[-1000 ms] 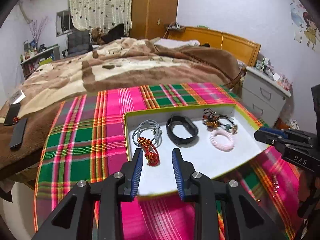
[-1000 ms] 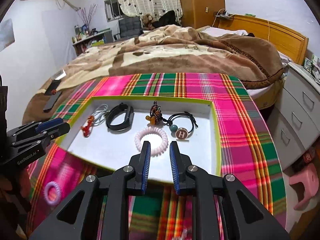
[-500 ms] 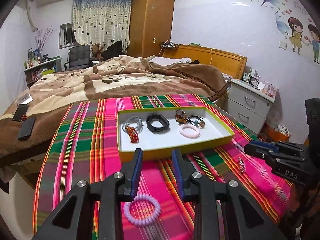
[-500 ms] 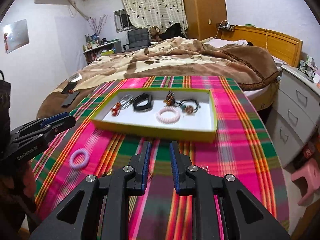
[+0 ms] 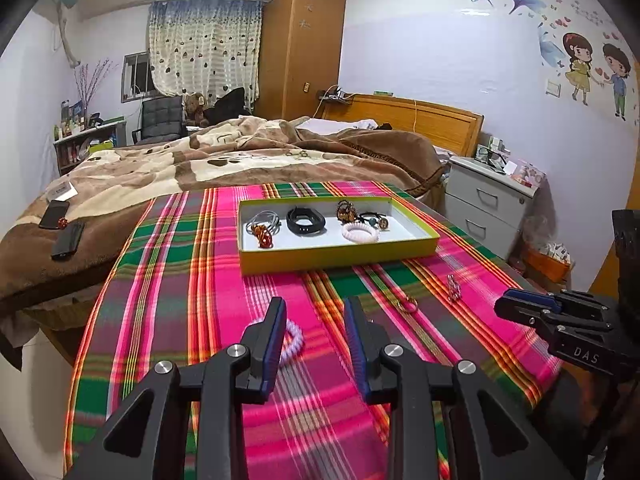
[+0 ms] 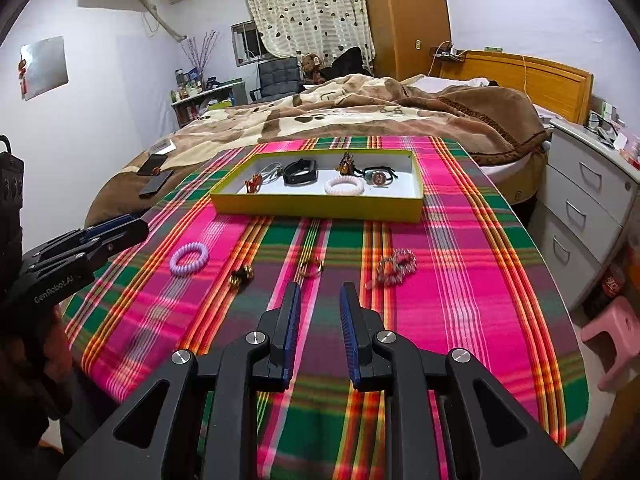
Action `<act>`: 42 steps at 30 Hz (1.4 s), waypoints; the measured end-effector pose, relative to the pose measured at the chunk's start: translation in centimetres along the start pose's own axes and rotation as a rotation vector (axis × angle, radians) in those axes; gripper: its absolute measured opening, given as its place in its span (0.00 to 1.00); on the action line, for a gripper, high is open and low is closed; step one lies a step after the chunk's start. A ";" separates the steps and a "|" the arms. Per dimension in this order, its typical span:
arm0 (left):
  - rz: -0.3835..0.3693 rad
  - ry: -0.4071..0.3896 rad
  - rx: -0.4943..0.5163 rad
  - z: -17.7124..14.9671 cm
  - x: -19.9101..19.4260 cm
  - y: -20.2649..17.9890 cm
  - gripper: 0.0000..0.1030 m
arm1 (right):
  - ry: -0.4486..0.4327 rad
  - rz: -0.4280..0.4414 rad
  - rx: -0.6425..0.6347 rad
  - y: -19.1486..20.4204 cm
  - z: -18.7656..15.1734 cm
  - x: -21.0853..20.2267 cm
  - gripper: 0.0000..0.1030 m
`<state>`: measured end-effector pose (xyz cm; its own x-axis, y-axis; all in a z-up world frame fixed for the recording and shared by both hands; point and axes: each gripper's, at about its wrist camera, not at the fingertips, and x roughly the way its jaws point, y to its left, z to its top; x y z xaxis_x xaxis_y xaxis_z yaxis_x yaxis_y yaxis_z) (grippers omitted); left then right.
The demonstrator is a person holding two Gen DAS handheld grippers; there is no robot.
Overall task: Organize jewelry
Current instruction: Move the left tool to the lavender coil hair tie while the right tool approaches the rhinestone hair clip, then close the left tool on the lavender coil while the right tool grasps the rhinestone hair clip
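Observation:
A yellow tray (image 5: 336, 258) (image 6: 316, 208) sits on the plaid cloth and holds a black band (image 5: 306, 221), a white coil tie (image 5: 360, 233), a red knot (image 5: 265, 238) and beaded pieces. On the cloth nearer me lie a lilac coil tie (image 6: 189, 258) (image 5: 294, 342), a gold ring (image 6: 311, 267) (image 5: 408, 305), a dark gold piece (image 6: 240, 276) and a beaded bracelet (image 6: 394, 268). My left gripper (image 5: 315, 320) is open and empty above the lilac tie. My right gripper (image 6: 319, 300) is open and empty, just short of the ring.
A bed with a brown blanket (image 5: 240, 160) lies beyond the table, with phones (image 5: 66, 236) on it. A grey drawer unit (image 6: 588, 196) stands at the right and a pink stool (image 6: 616, 332) on the floor. The table's edges fall away left and right.
Both grippers have pulled back from over the tray toward the near end of the table. The loose pieces on the cloth have come into view. Jaws stay open.

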<state>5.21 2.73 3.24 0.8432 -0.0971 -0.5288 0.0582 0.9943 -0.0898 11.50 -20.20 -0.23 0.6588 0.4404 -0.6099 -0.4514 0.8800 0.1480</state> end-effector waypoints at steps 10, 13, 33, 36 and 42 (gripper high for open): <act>0.004 0.018 0.005 -1.6 -1.2 -0.5 0.29 | 0.003 -0.001 0.016 -0.2 -1.3 -1.3 0.20; 0.001 0.017 0.001 -1.7 -1.2 -0.5 0.29 | 0.002 0.001 0.013 -0.2 -1.4 -1.3 0.20; 0.042 0.080 -0.025 -1.5 1.8 1.6 0.29 | 0.031 -0.005 0.028 -0.7 -0.4 1.0 0.35; 0.048 0.095 -0.034 -1.4 2.5 2.0 0.29 | 0.033 -0.014 0.028 -0.8 -0.2 1.6 0.36; 0.065 0.122 -0.047 -1.2 3.9 2.7 0.29 | 0.055 -0.052 0.066 -1.8 0.4 3.0 0.36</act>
<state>7.98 4.99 -0.06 0.7728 -0.0404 -0.6334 -0.0221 0.9957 -0.0904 14.54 -20.36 -2.02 0.6455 0.3848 -0.6598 -0.3753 0.9121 0.1648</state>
